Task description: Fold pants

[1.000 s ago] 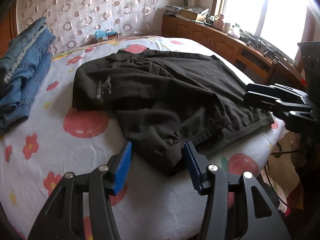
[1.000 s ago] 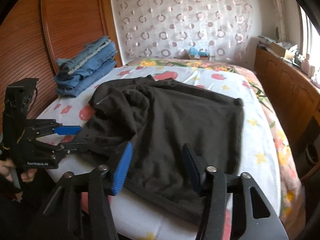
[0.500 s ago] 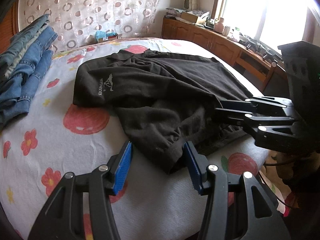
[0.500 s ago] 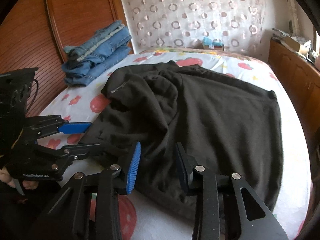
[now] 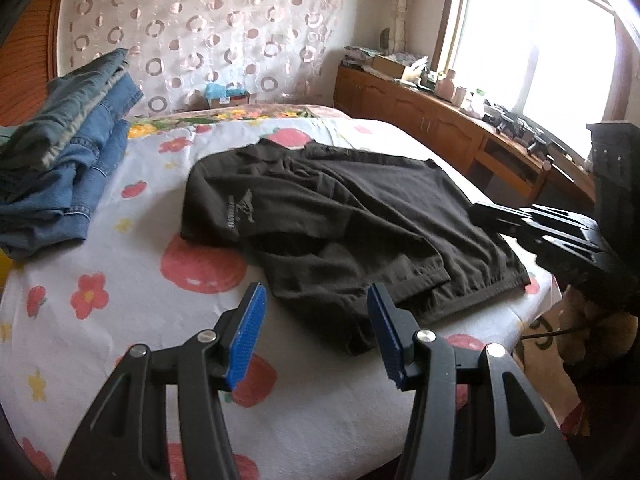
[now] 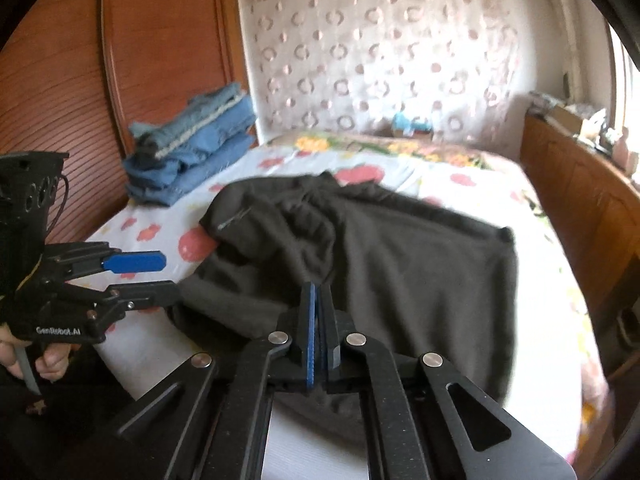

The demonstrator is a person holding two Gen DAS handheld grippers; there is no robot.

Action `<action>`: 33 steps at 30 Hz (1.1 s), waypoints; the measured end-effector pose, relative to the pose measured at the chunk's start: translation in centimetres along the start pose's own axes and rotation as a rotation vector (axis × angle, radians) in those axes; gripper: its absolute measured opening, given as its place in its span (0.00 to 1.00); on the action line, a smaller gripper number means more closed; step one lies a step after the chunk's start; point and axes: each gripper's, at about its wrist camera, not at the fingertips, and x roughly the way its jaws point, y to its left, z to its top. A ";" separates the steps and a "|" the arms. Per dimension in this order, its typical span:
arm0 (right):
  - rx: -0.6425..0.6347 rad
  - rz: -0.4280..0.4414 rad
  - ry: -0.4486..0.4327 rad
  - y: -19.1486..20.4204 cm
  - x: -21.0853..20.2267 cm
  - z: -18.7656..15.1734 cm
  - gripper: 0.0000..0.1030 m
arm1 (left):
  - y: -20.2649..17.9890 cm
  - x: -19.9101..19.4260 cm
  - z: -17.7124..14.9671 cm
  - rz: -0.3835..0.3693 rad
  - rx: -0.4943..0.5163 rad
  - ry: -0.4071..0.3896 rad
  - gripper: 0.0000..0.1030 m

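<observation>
A black garment (image 5: pixel 340 224) with a small grey logo lies spread and rumpled on the flowered bed sheet (image 5: pixel 120 280); it also shows in the right wrist view (image 6: pixel 400 272). My left gripper (image 5: pixel 316 332) is open, its blue pads on either side of the garment's near corner, just above the sheet. My right gripper (image 6: pixel 319 332) is shut over the garment's near edge; whether cloth is pinched between the pads is hidden. It shows from the side in the left wrist view (image 5: pixel 532 228). The left gripper shows in the right wrist view (image 6: pixel 136 276).
A stack of folded blue jeans (image 5: pixel 60 152) sits at the far left of the bed by the wooden headboard (image 6: pixel 160 60). A wooden cabinet (image 5: pixel 440 128) with clutter runs under the window on the right. The bed's edge lies near both grippers.
My right gripper has closed its jaws over the garment's near edge. The left gripper has pulled back slightly and stays open.
</observation>
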 end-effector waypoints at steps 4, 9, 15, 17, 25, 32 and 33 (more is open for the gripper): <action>0.034 0.020 0.016 -1.2 -0.2 0.0 0.00 | 0.4 0.4 0.0 0.006 -0.010 0.009 0.50; 0.037 0.047 0.058 -0.6 1.4 -0.6 0.08 | 0.6 1.4 -0.6 0.033 -0.013 0.051 0.50; 0.043 0.059 0.114 -0.1 4.0 -1.2 0.35 | 0.8 2.4 -1.3 0.044 -0.006 0.097 0.50; 0.051 0.060 0.130 -0.3 4.6 -1.3 0.35 | 0.8 2.4 -1.4 0.047 -0.005 0.100 0.50; 0.058 0.109 0.151 -0.2 5.4 -1.3 0.00 | 0.6 2.1 -1.5 0.041 -0.004 0.080 0.50; 0.030 0.090 0.018 0.3 1.6 0.1 0.00 | 0.6 0.3 -0.5 0.036 -0.017 0.015 0.50; 0.030 0.083 0.004 0.2 1.2 0.3 0.00 | 0.6 0.2 -0.4 0.035 -0.017 0.010 0.50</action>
